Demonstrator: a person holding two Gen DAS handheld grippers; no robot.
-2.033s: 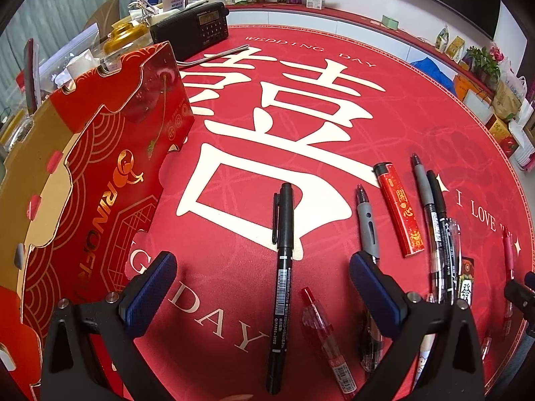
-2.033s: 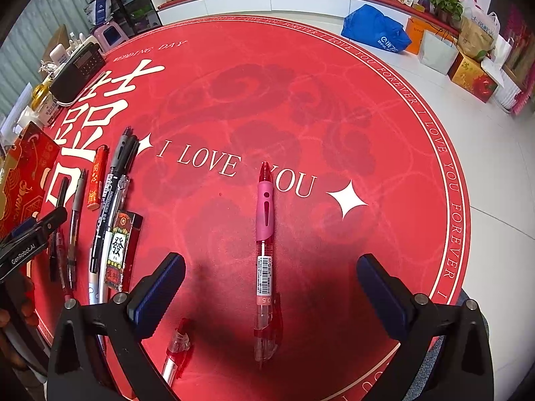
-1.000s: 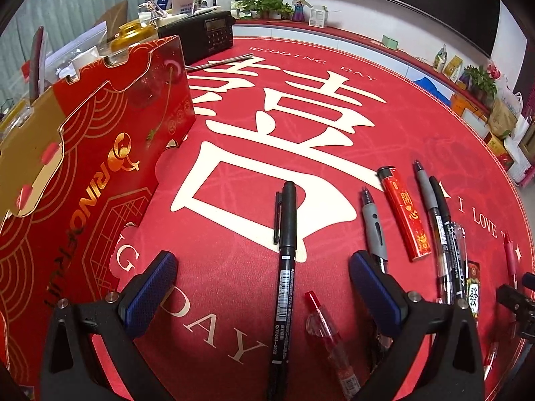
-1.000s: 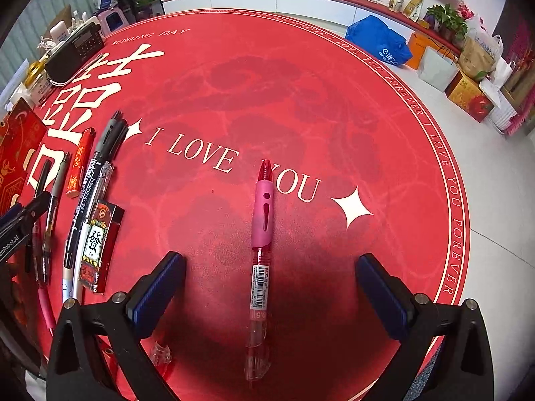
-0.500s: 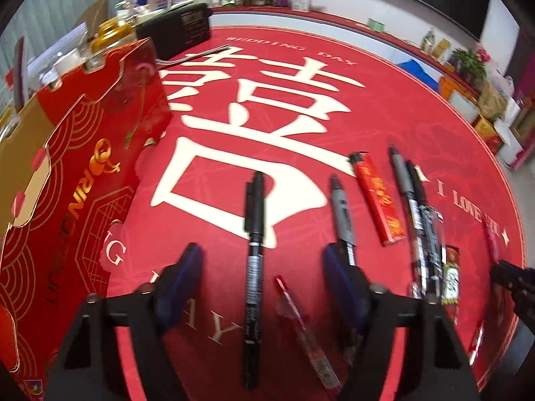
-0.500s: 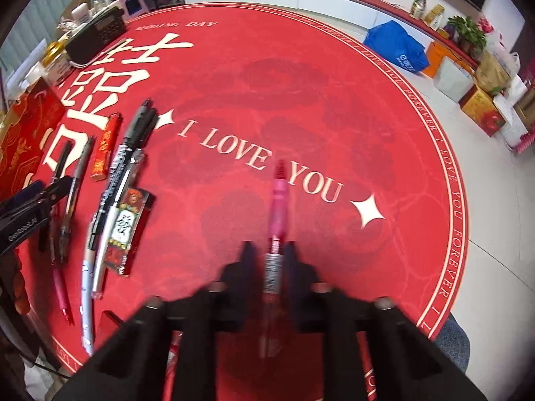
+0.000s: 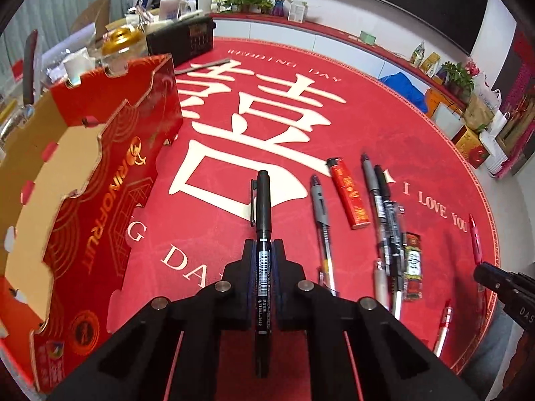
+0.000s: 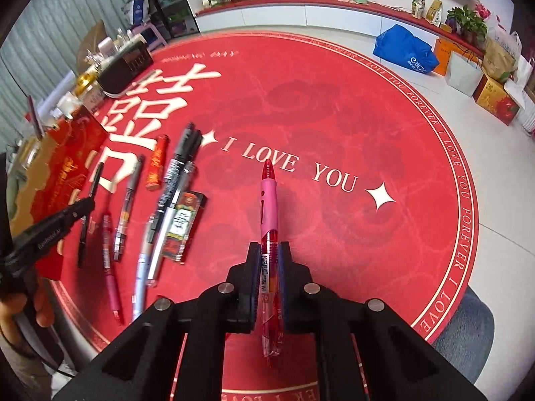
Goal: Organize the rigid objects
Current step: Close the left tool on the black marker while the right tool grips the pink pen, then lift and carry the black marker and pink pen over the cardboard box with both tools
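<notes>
My left gripper (image 7: 263,244) has its jaws closing tight on a black marker (image 7: 262,200); the pads press its labelled barrel and the capped end points away over the red mat (image 7: 234,107). In the right wrist view my right gripper (image 8: 269,247) is shut on a pink and red pen (image 8: 268,200), gripped at its clear barrel with the tip pointing forward. Both pens hang a little above the mat. A red and gold cardboard box (image 7: 100,180) stands open to the left of the left gripper.
On the mat between the grippers lie a grey pen (image 7: 319,207), a red lighter (image 7: 349,193), several dark pens (image 7: 381,200), a small printed pack (image 7: 413,267) and a red pen (image 7: 443,327). A black radio (image 7: 180,38) and clutter stand behind the box. The mat's round edge (image 8: 464,234) drops to a tiled floor.
Both grippers went from wide open to shut, the left on the black marker and the right on the pink pen. Both then rose slightly with their pens.
</notes>
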